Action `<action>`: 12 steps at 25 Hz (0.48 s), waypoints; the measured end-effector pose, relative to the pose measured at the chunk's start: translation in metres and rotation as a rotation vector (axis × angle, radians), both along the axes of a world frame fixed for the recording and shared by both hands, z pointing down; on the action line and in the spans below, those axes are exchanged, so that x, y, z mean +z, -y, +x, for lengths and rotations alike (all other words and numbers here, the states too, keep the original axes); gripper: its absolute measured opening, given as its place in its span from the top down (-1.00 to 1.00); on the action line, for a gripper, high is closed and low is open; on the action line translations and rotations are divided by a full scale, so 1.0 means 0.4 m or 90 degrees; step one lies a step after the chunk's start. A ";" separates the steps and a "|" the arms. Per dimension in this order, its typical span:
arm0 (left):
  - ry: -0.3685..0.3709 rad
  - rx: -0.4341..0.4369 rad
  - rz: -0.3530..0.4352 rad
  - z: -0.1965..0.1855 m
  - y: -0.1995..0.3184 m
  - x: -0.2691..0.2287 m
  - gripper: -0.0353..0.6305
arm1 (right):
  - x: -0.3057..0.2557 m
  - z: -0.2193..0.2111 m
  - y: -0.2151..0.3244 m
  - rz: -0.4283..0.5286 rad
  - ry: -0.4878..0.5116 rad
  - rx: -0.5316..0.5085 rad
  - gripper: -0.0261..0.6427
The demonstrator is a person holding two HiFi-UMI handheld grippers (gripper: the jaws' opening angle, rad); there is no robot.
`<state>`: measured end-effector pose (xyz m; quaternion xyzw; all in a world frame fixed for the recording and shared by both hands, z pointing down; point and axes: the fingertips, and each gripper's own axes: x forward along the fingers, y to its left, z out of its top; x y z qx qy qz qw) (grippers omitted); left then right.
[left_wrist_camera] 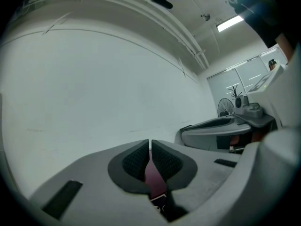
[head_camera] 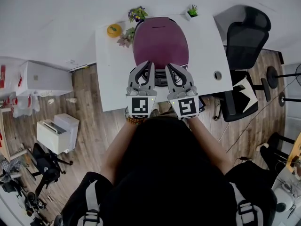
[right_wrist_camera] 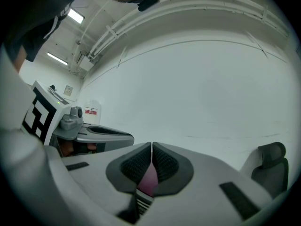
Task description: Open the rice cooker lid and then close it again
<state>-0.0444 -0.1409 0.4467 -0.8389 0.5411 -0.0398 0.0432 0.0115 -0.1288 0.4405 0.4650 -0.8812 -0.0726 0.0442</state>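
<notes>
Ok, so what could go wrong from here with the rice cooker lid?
The left gripper and right gripper are both shut at the front of the rice cooker. Closed tips could slip off the lid or shove the cooker back. A lid swinging up might knock the potted plant close behind it.

The middle of the white table (head_camera: 110,79) is taken up by the purple rice cooker (head_camera: 160,41). Its far left side is crowded by a potted plant (head_camera: 137,14), a dried sprig (head_camera: 126,37) and a yellow object (head_camera: 114,30). Bare tabletop is left on either side of the cooker, broken at the right by a small round object (head_camera: 217,75), and the table's right edge is flanked by a black office chair (head_camera: 244,36).
</notes>
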 end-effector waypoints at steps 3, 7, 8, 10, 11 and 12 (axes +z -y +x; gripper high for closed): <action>-0.009 0.002 0.020 0.004 0.004 -0.008 0.78 | 0.005 -0.004 0.000 -0.004 -0.001 -0.005 0.83; -0.001 0.001 0.005 -0.001 0.005 0.001 0.78 | 0.012 -0.006 -0.001 -0.024 0.006 0.001 0.82; 0.002 0.000 -0.002 -0.003 0.004 0.004 0.78 | 0.013 -0.007 -0.001 -0.022 0.000 -0.001 0.83; 0.003 -0.001 -0.004 -0.004 0.004 0.005 0.78 | 0.012 -0.009 -0.001 -0.012 -0.012 -0.009 0.83; 0.002 -0.001 -0.003 -0.003 0.005 0.005 0.78 | 0.013 -0.010 -0.001 -0.013 -0.014 -0.010 0.83; 0.002 0.000 -0.003 -0.002 0.005 0.004 0.78 | 0.015 -0.010 -0.002 -0.021 -0.012 -0.008 0.83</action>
